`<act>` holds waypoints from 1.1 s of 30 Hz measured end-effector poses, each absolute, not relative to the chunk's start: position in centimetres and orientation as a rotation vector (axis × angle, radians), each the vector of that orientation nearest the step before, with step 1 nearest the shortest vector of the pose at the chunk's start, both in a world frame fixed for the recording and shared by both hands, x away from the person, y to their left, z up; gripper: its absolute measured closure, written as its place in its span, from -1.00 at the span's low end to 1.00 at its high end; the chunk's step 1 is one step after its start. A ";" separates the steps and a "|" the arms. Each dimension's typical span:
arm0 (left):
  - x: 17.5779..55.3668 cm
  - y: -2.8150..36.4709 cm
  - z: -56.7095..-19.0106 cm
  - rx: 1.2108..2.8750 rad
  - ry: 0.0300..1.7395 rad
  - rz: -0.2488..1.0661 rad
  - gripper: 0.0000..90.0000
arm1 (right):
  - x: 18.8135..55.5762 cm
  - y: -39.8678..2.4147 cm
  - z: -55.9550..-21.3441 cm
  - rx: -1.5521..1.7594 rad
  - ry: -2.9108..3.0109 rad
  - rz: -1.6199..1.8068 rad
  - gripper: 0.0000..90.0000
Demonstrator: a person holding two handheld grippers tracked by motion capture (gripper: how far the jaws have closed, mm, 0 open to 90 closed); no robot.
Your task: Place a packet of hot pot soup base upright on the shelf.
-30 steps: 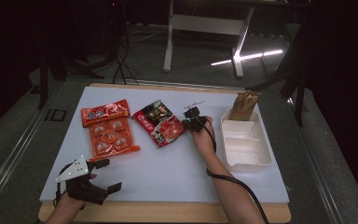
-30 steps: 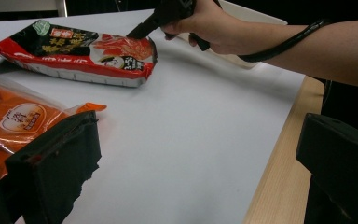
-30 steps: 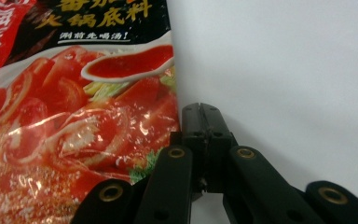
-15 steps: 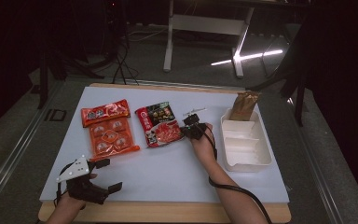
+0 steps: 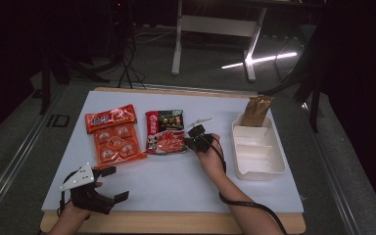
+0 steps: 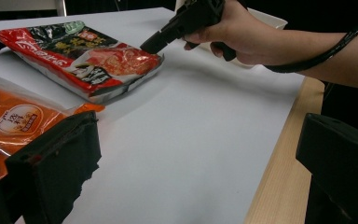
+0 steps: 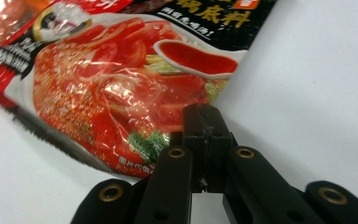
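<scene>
The red-and-black soup-base packet (image 5: pixel 165 131) lies flat near the middle of the white table (image 5: pixel 176 186), a little toward the far side. It is a glossy, flat pouch: the far part is black with printed characters, the near part red with a picture of tomato slices, a white spoon of red sauce and a sprig of green. Its film is creased and catches the light.

The right gripper (image 5: pixel 192 140) sits at the packet's near right corner, its jaws pressed together with nothing between them; in the right gripper view its tip (image 7: pixel 204 122) lies over the packet's edge, though whether it touches cannot be told. The left gripper (image 5: pixel 108 185) is at the near left edge of the table, jaws spread wide apart and empty.

Counted: one soup-base packet; two orange snack packets (image 5: pixel 113 133) just left of it, one beyond the other; one white tray (image 5: pixel 257 169) at the right; one brown pouch (image 5: pixel 256 110) standing at the tray's far end.
</scene>
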State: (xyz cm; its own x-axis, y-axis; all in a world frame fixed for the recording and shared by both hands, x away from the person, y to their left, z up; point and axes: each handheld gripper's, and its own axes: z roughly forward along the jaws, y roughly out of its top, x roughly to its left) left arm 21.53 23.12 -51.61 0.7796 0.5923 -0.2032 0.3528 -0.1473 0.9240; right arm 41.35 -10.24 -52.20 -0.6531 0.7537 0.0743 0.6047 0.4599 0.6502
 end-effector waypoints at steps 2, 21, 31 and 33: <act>21.5 23.1 -51.6 1.761 0.739 0.243 -1.00 | 41.1 -10.1 -52.3 1.175 2.489 0.972 1.00; 22.2 23.3 -50.6 1.728 0.865 0.213 -1.00 | 36.4 -12.8 -47.3 1.013 2.415 1.188 0.56; 23.6 22.9 -49.4 1.777 0.889 0.215 -1.00 | 32.2 -15.7 -44.9 0.921 2.322 1.295 0.04; 24.1 22.8 -49.2 1.790 0.891 0.213 -1.00 | 31.7 -16.2 -44.7 0.927 2.307 1.310 -0.04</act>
State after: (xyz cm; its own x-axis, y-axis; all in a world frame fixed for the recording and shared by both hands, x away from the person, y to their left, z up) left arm 24.07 22.85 -49.15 0.7043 0.6580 -0.2667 0.4665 -0.1457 0.8725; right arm 31.72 -16.17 -44.69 -0.7342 0.6782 0.0322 0.3752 0.3658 0.8517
